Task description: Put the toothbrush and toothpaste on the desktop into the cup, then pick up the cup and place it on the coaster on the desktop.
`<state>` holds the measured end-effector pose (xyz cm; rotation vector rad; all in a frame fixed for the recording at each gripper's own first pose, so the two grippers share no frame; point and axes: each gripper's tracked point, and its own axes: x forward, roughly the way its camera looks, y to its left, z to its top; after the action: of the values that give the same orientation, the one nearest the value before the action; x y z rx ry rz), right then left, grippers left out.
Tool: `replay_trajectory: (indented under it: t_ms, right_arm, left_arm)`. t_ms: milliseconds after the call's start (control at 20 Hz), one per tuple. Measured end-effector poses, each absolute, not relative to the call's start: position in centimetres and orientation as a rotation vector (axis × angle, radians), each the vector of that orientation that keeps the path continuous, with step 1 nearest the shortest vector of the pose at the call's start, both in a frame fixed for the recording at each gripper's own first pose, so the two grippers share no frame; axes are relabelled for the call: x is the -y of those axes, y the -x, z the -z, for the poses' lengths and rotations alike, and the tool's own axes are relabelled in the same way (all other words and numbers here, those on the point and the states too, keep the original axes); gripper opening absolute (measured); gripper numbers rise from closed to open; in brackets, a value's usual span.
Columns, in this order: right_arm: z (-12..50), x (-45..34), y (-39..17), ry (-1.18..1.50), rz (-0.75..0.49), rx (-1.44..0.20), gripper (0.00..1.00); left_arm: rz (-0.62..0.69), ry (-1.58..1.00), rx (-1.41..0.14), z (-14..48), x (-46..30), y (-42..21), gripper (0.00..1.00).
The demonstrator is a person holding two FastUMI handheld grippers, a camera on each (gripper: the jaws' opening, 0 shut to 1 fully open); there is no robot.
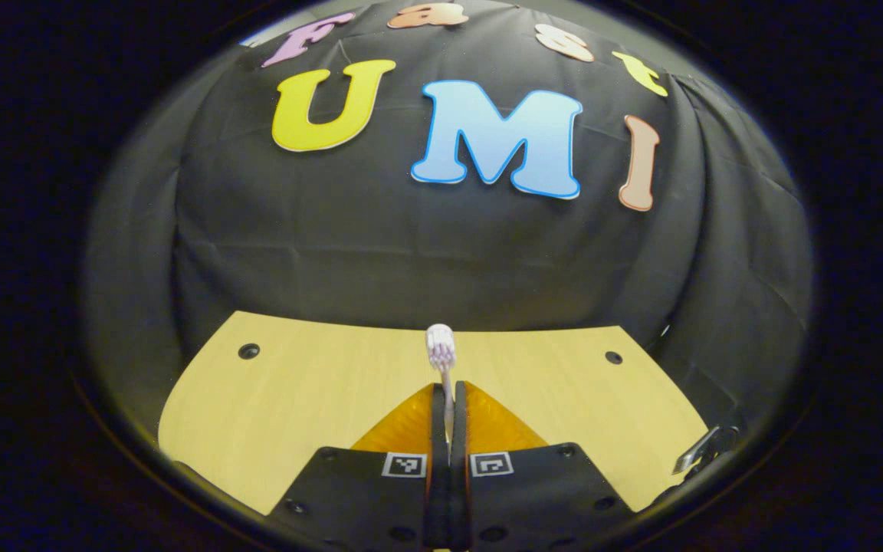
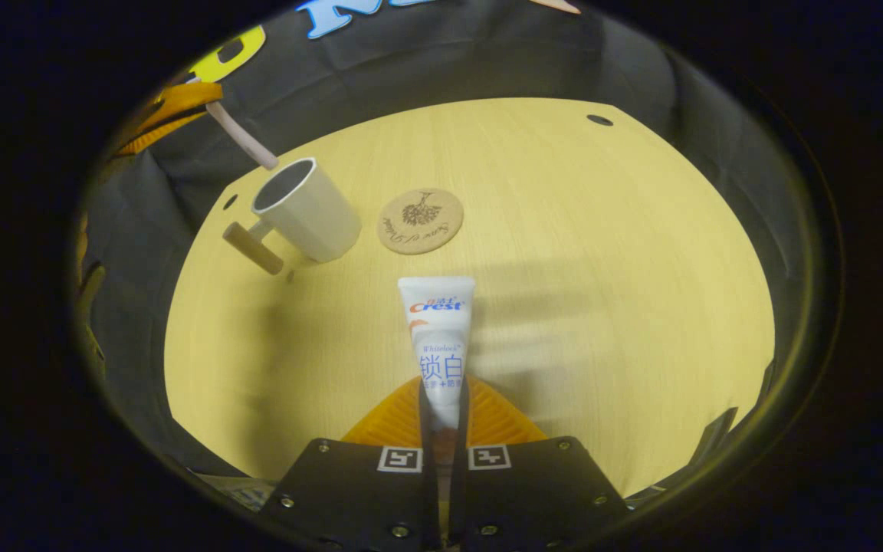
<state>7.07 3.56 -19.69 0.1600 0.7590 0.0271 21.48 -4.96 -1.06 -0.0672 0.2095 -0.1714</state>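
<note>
Left tool point(image 1: 448, 399) is pinched on the toothbrush point(image 1: 441, 349). In the left gripper view the bristle head sticks up past the fingertips, w/ the light wood surface point(image 1: 296, 399) below and the black cloth wall behind. Both fingers are pressed right against the handle, basically no gap.

Right tool point(image 2: 443, 399) is clamped on the toothpaste point(image 2: 437, 337), a white tube held near one end, w/ the flat crimped end pointing away from the camera over the surface point(image 2: 602, 307).

In the right gripper view the cup point(image 2: 307, 207) sits far left on the surface, white w/ a wooden handle sticking out toward the camera side. The coaster point(image 2: 420, 221) is just beside it to the right, round, cork-looking w/ a printed design, not touching the cup afaict.

The left tool point(image 2: 181, 103) shows up top-left in that view too, w/ the toothbrush point(image 2: 242, 138) handle slanting down toward the cup; the lower end is right at the rim. Can't tell if it's actually touching the cup.
</note>
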Motion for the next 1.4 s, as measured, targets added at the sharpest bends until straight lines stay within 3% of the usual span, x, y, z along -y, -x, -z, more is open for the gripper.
replay_trajectory:
  t_ms: [650,750,800,900,1100,1150,1250,1400]
  right_arm:
    - [18.1,-1.8,-8.3,-0.209,0.003,-0.747,0.07]
    - [17.4,-1.6,-8.9,-0.212,0.002,-0.731,0.07]
    - [17.0,-1.5,-9.1,-0.212,0.002,-0.722,0.07]
    - [16.2,-1.5,-9.6,-0.21,-0.002,-0.702,0.07]
    - [13.2,-2.4,-11.4,-0.221,-0.029,-0.65,0.07]
    - [12.1,-2.6,-11.9,-0.223,-0.038,-0.632,0.07]
    - [9.5,-3.9,-13.5,-0.226,-0.066,-0.577,0.07]
    - [5.0,-6.6,-15.8,-0.276,-0.15,-0.474,0.07]
  left_arm:
    - [0.186,-0.018,-0.363,8.7,5.7,-22.5,0.07]
    - [0.195,-0.009,-0.362,8.8,5.9,-22.4,0.16]
    - [0.205,-0.008,-0.374,9.5,6.0,-22.4,0.1]
    - [0.204,-0.019,-0.374,9.3,5.9,-22.1,0.12]
    - [0.217,-0.018,-0.363,8.7,5.5,-21.6,0.19]
    - [0.227,-0.017,-0.367,8.8,5.5,-21.2,0.36]
    - [0.231,-0.016,-0.363,8.7,5.0,-21.1,0.44]
    - [0.231,-0.006,-0.36,8.7,4.1,-20.5,0.43]
